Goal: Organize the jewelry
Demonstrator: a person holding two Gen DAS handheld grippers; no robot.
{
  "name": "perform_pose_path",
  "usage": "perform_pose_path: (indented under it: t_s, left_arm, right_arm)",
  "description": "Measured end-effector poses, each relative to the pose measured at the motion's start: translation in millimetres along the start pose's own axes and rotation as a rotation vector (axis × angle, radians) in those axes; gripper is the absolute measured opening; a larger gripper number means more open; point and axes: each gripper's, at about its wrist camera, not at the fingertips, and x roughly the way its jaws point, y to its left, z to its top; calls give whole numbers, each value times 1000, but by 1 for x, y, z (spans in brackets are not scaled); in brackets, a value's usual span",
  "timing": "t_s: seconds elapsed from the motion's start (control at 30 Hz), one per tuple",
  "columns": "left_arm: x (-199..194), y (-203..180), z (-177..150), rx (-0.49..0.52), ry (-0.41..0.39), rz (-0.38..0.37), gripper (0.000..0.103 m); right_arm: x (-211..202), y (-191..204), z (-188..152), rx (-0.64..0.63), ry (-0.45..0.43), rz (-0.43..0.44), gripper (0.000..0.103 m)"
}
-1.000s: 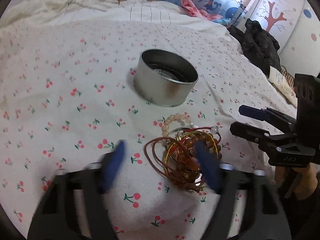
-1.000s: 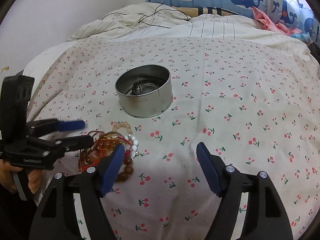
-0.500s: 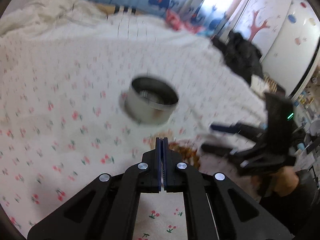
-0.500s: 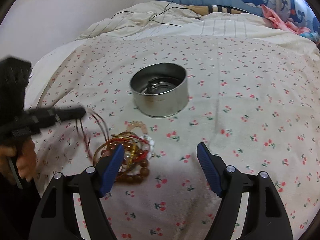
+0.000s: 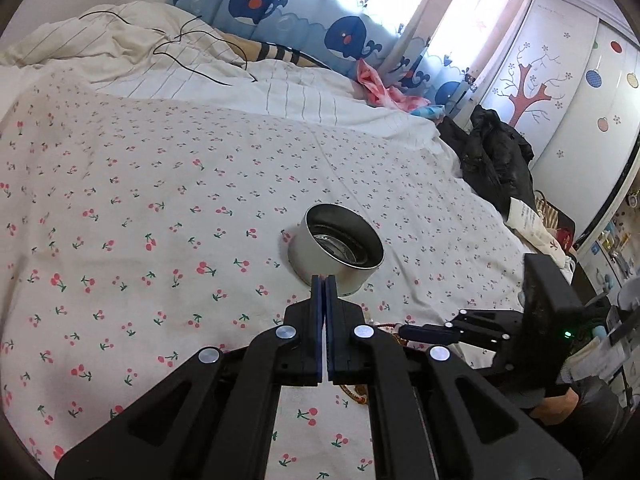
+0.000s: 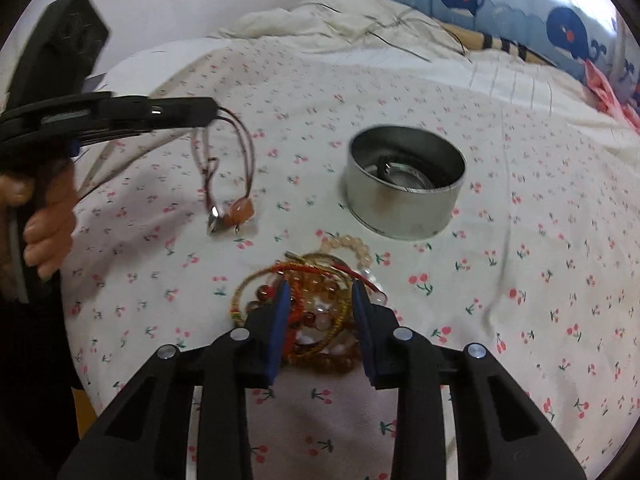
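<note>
Dangling necklace (image 6: 230, 184) from left tool (image 6: 214, 110) (pinched), beside tin (image 6: 404, 188)

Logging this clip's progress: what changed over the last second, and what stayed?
The left gripper shut on the cord necklace and lifted it off the pile. The right gripper moved over the bracelet pile; its jaws are closing around it. The tin stayed put.

Bright window glare, fisheye-warped edges, slight blur
</note>
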Motion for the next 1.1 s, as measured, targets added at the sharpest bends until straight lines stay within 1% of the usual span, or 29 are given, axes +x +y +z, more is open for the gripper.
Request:
perform_pose_path:
  t_s: [0.07, 0.1, 0.13, 0.2, 0.23, 0.3, 0.37, 0.47, 0.53, 0.63, 0.67, 0.73, 0.87, 0.93, 1.0, 1.03, 1.07, 1.1]
  left_arm:
    - [1, 0, 0, -1, 0, -1, 1]
    - [1, 0, 0, -1, 0, -2, 1]
    - [1, 0, 0, 0, 2, -1, 1]
    - [1, -1, 0, -2, 1, -2, 1]
    - [1, -1, 0, -2, 3, -1, 1]
    - [2, -2, 0, -2, 5, 1, 1]
    - [4, -2, 1, -1, 7, -1, 1]
    - [3, -6, 3, 10, 1, -4, 1]
    - [1, -12, 7, 19, -7, -17, 1]
    - [-3, -25, 17, 44, -26, -38, 1]
    - [-4, -30, 21, 45, -35, -54, 1]
    - [-5, -39, 31, 44, -53, -81, 1]
    - [1, -57, 57, 59, -78, -116, 1]
    - [7, -65, 70, 65, -86, -134, 1]
    - [15, -69, 80, 65, -87, -140, 1]
    - [19, -70, 85, 61, -85, -145, 1]
    - [23, -71, 88, 53, -83, -159, 1]
    - [25, -72, 89, 52, -82, -162, 1]
  right_arm:
    - [4, -2, 0, 7, 11, -14, 28]
    - [6, -3, -1, 10, 15, -21, 24]
    - [8, -4, -1, 17, 21, -31, 16]
    - [9, -6, 0, 16, 24, -35, 6]
    - [8, -5, 0, 12, 23, -28, 5]
    - [4, -2, 0, -3, 5, -20, 4]
    - [-4, -3, 3, 15, -30, 10, 4]
    - [-23, -13, 9, 77, -112, 83, 4]
    - [-39, -20, 16, 118, -180, 149, 4]
    - [-57, -26, 23, 156, -244, 203, 4]
    - [-66, -31, 27, 181, -281, 226, 4]
    - [-77, -40, 36, 220, -327, 258, 4]
    - [-93, -51, 54, 248, -390, 246, 4]
    - [-95, -56, 61, 257, -404, 227, 4]
    - [-96, -63, 64, 280, -418, 256, 4]
    - [-97, -69, 65, 299, -434, 320, 4]
    - [-101, -73, 65, 301, -443, 325, 4]
    - [-102, -75, 66, 286, -425, 287, 4]
